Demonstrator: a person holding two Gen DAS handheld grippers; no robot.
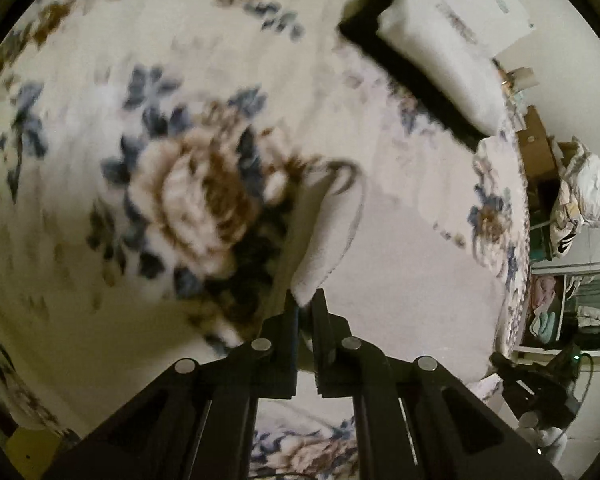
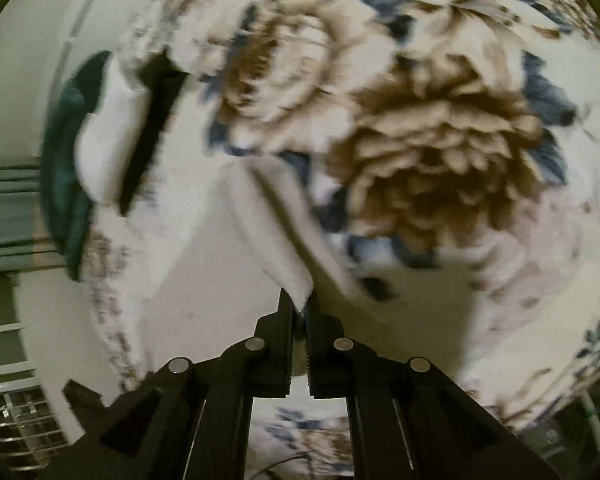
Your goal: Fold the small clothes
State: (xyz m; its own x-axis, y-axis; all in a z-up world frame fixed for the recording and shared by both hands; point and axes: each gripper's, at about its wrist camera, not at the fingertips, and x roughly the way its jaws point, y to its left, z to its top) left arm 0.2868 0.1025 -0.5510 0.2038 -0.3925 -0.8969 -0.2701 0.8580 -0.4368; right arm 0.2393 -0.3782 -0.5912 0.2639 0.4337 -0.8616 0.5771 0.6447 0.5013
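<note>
A small white cloth (image 1: 328, 224) hangs above a floral bedspread (image 1: 180, 184). My left gripper (image 1: 306, 300) is shut on one corner of it, and the cloth stretches away from the fingers with a dark-trimmed edge at its far end. In the right wrist view my right gripper (image 2: 299, 300) is shut on another corner of the white cloth (image 2: 272, 224), which runs up and left as a taut fold over the bedspread (image 2: 440, 152). Both views are motion-blurred.
A white pillow (image 1: 440, 40) with a black strip (image 1: 412, 80) beside it lies at the far end of the bed, also in the right wrist view (image 2: 108, 136). A dark green item (image 2: 64, 168) lies behind it. Boxes and bags (image 1: 572, 192) stand off the bed's right edge.
</note>
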